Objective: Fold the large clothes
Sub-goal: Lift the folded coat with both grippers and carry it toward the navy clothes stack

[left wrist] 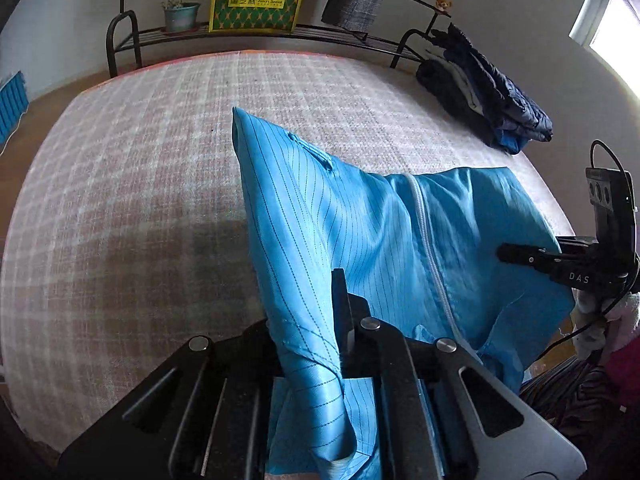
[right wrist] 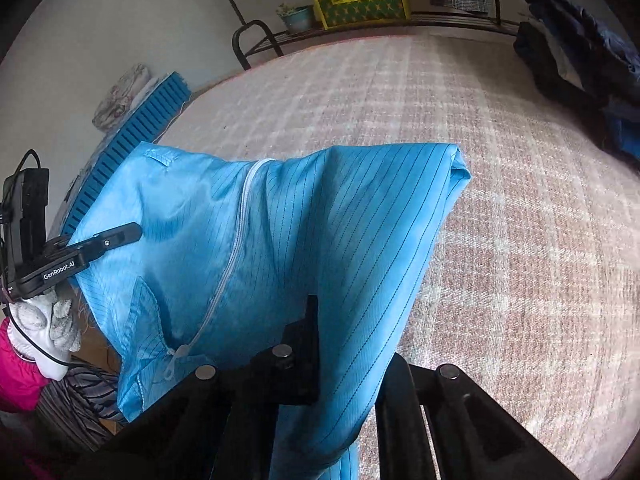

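Note:
A large light-blue pinstriped garment (left wrist: pixel 372 240) with a white zipper (left wrist: pixel 430 248) hangs stretched between my two grippers above the bed. My left gripper (left wrist: pixel 320 320) is shut on one edge of it; cloth drapes over its fingers. My right gripper (right wrist: pixel 340 344) is shut on the opposite edge of the garment (right wrist: pixel 300 232). The right gripper also shows in the left wrist view (left wrist: pixel 520 258) at the far right. The left gripper shows in the right wrist view (right wrist: pixel 120 236) at the left. The zipper pull (right wrist: pixel 176 354) hangs near the bottom.
A pink-and-white checked bedspread (left wrist: pixel 140 200) lies under the garment. A pile of dark clothes (left wrist: pixel 484 96) lies at the bed's far right corner. A black metal rack (left wrist: pixel 256 36) behind holds a green-yellow box (left wrist: pixel 256 0) and a potted plant (left wrist: pixel 180 14). A blue slatted panel (right wrist: pixel 132 132) leans at the left.

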Available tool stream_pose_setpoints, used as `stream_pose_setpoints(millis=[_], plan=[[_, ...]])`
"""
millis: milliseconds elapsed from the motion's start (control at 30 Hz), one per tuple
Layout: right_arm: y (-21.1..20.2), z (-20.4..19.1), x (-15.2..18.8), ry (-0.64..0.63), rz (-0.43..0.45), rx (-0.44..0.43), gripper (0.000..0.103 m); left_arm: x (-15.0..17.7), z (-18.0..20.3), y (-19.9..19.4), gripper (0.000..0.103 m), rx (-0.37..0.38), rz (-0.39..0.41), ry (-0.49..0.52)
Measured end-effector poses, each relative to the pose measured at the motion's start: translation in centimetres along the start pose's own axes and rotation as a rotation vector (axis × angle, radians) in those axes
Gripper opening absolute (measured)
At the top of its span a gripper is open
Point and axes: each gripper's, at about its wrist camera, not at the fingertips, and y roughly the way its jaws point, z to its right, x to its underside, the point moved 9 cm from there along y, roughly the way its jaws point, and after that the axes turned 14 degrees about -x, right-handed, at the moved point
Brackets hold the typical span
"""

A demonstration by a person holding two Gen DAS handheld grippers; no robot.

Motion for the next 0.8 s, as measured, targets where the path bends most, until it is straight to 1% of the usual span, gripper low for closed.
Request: stream_pose_setpoints(millis=[100, 167, 300, 500, 633, 800], plan=[[-1.7, -0.5, 0.3, -0.036, 0.016, 0.033, 0.003, -0.4, 1.6, -1.7, 0.004, -0.001, 0.052, 0.047], [-2.6, -1.2, 0.1, -0.058, 0.025, 0.054, 0.003, -0.5, 2.6, -2.6, 0.004, 0.014, 0.074, 0.066], [-4.8, -1.8, -0.3, -0.081, 0.052, 0.085, 0.003, -0.9, 4.6, -3.9, 0.004, 0.042, 0.098, 0.093], [-8.0, -1.6, -1.1, -0.107, 0.081, 0.136, 0.003, -2.4, 7.6, -4.8, 0.004, 0.081, 0.121, 0.119], [-10.1, -0.9, -1.8, -0.127, 0.096, 0.173, 0.003, -4.0, 10.1, -5.0, 0.004, 0.110, 0.132, 0.144], [-13.4, 0.7, -3.2, -0.141, 0.129, 0.213, 0.003, -6.9, 13.7, -5.0, 0.003, 0.140, 0.162, 0.182]])
